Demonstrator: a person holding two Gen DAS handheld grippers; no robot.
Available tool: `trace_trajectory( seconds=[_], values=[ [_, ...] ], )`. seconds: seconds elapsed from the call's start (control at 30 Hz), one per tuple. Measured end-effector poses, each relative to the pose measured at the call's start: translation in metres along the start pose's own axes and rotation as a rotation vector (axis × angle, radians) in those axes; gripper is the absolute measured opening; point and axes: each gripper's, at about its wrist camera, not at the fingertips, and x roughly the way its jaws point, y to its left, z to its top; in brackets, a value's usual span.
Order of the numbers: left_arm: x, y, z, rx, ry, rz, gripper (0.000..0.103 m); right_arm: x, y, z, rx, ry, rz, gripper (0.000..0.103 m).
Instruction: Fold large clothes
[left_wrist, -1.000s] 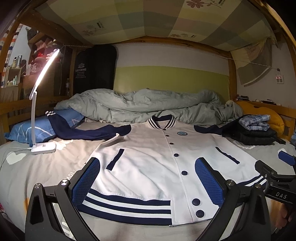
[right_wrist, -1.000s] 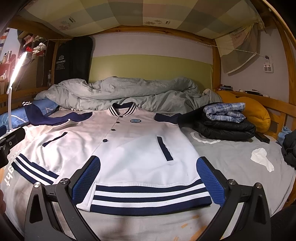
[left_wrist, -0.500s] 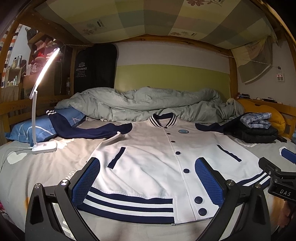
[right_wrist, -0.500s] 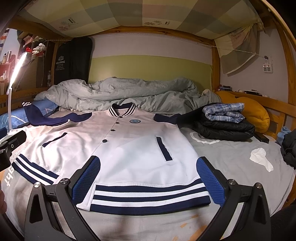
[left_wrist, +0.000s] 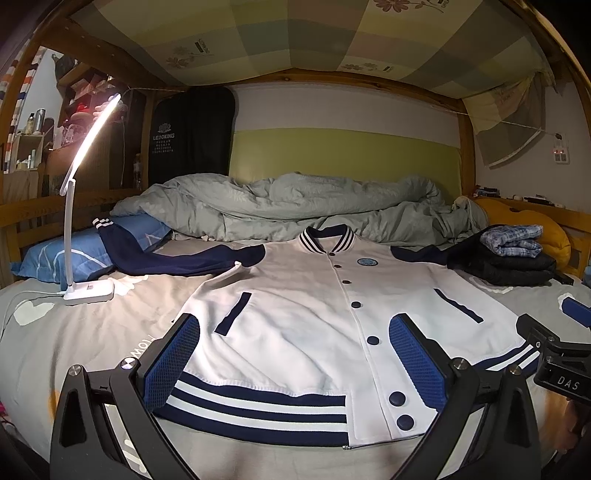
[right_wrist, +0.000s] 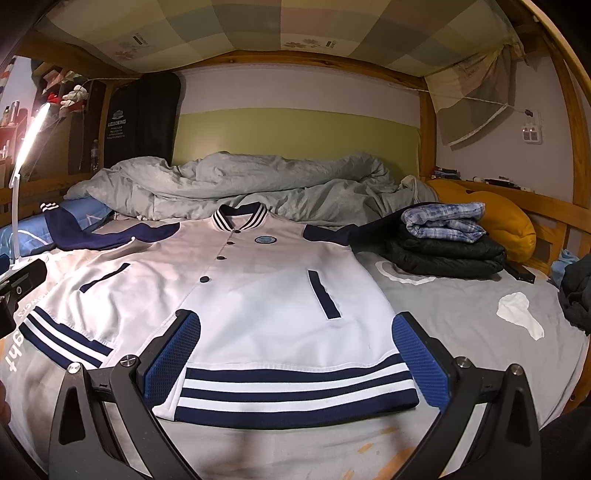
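A white varsity jacket (left_wrist: 306, 317) with navy sleeves, navy buttons and a navy-striped hem lies flat, front up, on the bed; it also shows in the right wrist view (right_wrist: 258, 295). Its left sleeve (left_wrist: 177, 254) stretches onto the blue pillow; its right sleeve runs under the folded clothes. My left gripper (left_wrist: 295, 362) is open and empty, held over the hem's left half. My right gripper (right_wrist: 295, 354) is open and empty over the hem's right half. Neither touches the cloth.
A lit white desk lamp (left_wrist: 88, 288) stands on the bed at left beside a blue pillow (left_wrist: 74, 251). A rumpled grey duvet (left_wrist: 295, 206) lies at the head. Folded dark and plaid clothes (right_wrist: 443, 243) and a yellow cushion (right_wrist: 502, 225) sit at right. A wooden frame encloses the bed.
Both grippers have drawn back slightly and tilted up a little; the jacket sits lower in the views. The jacket itself has not moved.
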Motion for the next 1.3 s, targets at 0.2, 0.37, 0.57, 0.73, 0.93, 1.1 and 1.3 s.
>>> trace_trajectory(
  seconds=[0.2, 0.37, 0.57, 0.73, 0.93, 1.1, 1.3],
  values=[
    [0.0003, -0.0001, 0.0001, 0.001, 0.002, -0.001, 0.103, 0.0004, -0.0011, 0.0012, 0.006, -0.002, -0.001, 0.103],
    [0.0003, -0.0005, -0.0002, 0.001, 0.001, 0.0, 0.103, 0.0004, -0.0007, 0.0011, 0.004, -0.002, -0.001, 0.103],
    [0.0001, -0.0001, 0.0001, 0.0, 0.0, 0.001, 0.103, 0.0001, 0.0003, 0.0012, 0.002, -0.002, -0.001, 0.103],
    [0.0, 0.0, -0.0001, 0.0, 0.0, 0.0, 0.103, -0.0001, 0.0008, 0.0016, -0.001, -0.006, -0.002, 0.103],
    [-0.0002, 0.0, -0.0004, 0.001, 0.0, 0.001, 0.103, -0.0005, 0.0021, 0.0022, 0.0, -0.007, -0.002, 0.103],
    [0.0001, 0.0002, -0.0005, 0.002, 0.0, 0.0, 0.103, -0.0005, 0.0024, 0.002, 0.0, -0.007, -0.002, 0.103],
    [0.0007, 0.0008, -0.0006, 0.0, 0.0, -0.001, 0.103, -0.0006, 0.0024, 0.0017, 0.001, -0.007, -0.002, 0.103]
  ],
)
